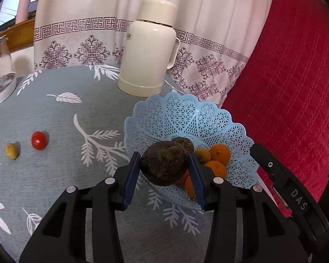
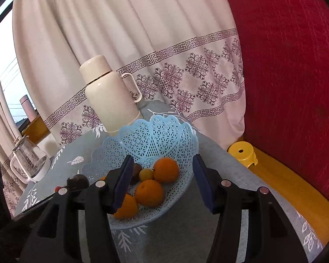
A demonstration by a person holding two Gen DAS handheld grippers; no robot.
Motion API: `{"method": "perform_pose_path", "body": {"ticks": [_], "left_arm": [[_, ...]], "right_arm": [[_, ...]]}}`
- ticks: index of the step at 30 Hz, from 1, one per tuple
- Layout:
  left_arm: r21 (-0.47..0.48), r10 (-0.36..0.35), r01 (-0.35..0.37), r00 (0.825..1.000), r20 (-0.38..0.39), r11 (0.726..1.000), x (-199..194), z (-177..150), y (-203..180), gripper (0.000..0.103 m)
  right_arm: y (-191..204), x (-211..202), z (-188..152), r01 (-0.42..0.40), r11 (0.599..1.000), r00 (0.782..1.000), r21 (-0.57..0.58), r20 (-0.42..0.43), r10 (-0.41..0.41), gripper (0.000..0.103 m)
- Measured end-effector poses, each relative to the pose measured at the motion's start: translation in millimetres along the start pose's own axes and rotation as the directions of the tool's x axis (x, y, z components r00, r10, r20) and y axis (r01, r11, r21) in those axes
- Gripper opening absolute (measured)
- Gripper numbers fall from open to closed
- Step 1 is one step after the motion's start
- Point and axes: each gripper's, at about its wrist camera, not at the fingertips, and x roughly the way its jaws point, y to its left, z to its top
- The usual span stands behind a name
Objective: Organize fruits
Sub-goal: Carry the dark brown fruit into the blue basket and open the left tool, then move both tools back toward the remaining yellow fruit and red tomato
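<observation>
My left gripper [image 1: 163, 160] is shut on a dark brown wrinkled fruit [image 1: 164, 163], held just over the near-left rim of the light blue lattice basket [image 1: 186, 118]. Inside the basket lie oranges [image 1: 219, 152], a small yellow fruit [image 1: 202, 154] and another dark fruit [image 1: 184, 142]. Left on the cloth sit a red tomato [image 1: 39, 140] and a small yellow fruit [image 1: 11, 151]. My right gripper [image 2: 162, 162] stands open in front of the basket [image 2: 155, 135], nothing between its fingers; the oranges [image 2: 166, 169] lie beyond them. The held dark fruit [image 2: 77, 182] shows at the left.
A cream thermos [image 1: 147, 48] stands behind the basket. A glass jug [image 1: 0, 65] is at the far left. The table wears a grey-blue leaf-print cloth [image 1: 65, 114]. A patterned curtain hangs behind, red fabric [image 1: 296, 76] to the right. A yellow stool [image 2: 243, 153] sits beyond the table's right edge.
</observation>
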Motion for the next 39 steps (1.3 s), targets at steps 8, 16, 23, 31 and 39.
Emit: {"method": "perform_pose_path", "body": {"ticks": [8,16,23,31,39], "left_arm": [[0.018,-0.017,0.017,1.000,-0.004,1.000,6,-2,-1,0.046],[0.021,-0.008,0.007,1.000,0.003,1.000,5,-3,0,0.048],[0.012,0.029,-0.029,0.999,0.022,0.999,-1,-3,6,0.056],[0.030,0.088,-0.089,0.996,0.025,0.996,2,-6,9,0.056],[0.029,0.110,-0.111,0.993,0.041,0.993,-3,-6,13,0.061]], "right_arm": [[-1,0,0,0.003,1.000,1.000,0.013,0.005,-0.003,0.060],[1,-1,-1,0.002,1.000,1.000,0.005,0.007,-0.002,0.060],[3,-1,-2,0.000,1.000,1.000,-0.003,0.006,0.000,0.060],[5,0,-2,-0.003,1.000,1.000,-0.013,0.001,0.003,0.060],[7,1,-3,-0.001,1.000,1.000,-0.028,-0.001,0.001,0.060]]}}
